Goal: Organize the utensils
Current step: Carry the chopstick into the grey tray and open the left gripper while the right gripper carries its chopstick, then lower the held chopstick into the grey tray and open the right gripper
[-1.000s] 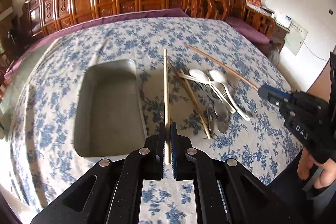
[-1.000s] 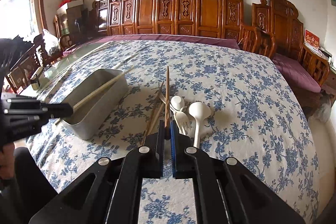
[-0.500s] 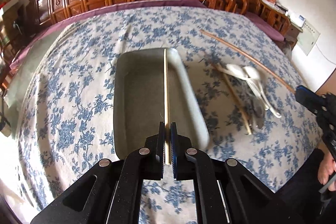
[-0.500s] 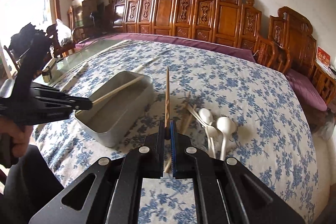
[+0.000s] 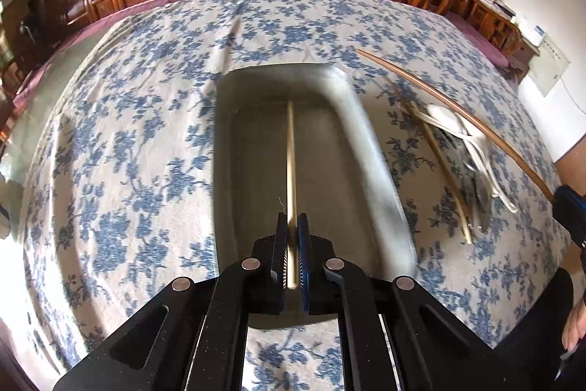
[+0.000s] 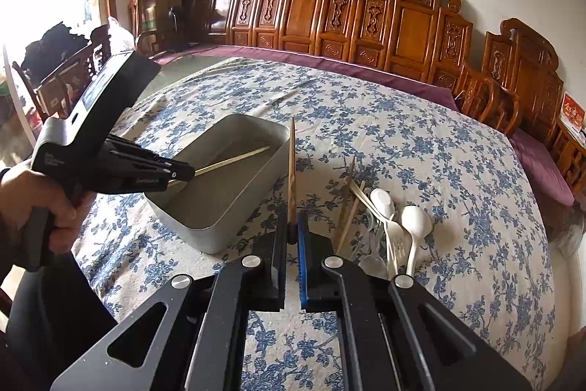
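Chopsticks fill both your tongs. Your left gripper (image 5: pixel 292 229) pinches a pale chopstick (image 5: pixel 290 156) over the metal tray (image 5: pixel 370 149). Your right gripper (image 6: pixel 292 226) squeezes a brown chopstick (image 6: pixel 292 171).

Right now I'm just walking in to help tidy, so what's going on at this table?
A person holds a chopstick in each gripper. The left gripper points its pale chopstick into the metal tray. The right gripper holds a darker chopstick beside the tray. Spoons and more chopsticks lie piled on the tablecloth.
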The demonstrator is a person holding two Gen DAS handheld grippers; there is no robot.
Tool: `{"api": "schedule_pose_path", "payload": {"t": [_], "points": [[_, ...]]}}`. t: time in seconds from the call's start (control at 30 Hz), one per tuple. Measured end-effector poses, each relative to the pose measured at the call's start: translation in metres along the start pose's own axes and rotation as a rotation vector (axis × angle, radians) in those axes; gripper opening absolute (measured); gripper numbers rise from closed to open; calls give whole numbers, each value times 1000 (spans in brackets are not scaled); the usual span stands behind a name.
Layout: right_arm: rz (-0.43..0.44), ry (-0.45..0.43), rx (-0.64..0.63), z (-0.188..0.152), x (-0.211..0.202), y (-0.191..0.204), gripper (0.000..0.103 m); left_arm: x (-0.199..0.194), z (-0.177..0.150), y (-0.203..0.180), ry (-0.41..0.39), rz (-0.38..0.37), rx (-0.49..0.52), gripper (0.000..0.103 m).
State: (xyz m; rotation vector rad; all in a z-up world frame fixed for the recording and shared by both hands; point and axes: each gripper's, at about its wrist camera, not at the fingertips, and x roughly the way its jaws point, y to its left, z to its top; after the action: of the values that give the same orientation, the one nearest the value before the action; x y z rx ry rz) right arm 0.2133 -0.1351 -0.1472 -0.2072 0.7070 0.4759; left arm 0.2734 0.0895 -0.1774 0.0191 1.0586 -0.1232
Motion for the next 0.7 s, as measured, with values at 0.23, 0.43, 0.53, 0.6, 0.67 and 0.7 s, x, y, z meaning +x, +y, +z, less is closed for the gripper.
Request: {"api": "schedule_pose_path", "payload": {"t": [0.23,0.43,0.53,0.6,0.67,0.7], "points": [[30,8,-3,6,11,13,6,-24,-6,16,-57,-8,-36,36],[52,17,-33,15,25,36,6,-57,-21,33,-112,6,-50,45],[55,33,-50,20,38,47,6,-73,-25,39,-141,16,-53,54],[56,42,-53,22,45,53,6,-84,-27,42,-174,28,-58,59],[55,54,-55,24,53,56,6,-93,-27,46,-199,44,-65,68],[56,60,-53,25,56,57,6,-95,-26,48,-208,44,-71,72]]}}
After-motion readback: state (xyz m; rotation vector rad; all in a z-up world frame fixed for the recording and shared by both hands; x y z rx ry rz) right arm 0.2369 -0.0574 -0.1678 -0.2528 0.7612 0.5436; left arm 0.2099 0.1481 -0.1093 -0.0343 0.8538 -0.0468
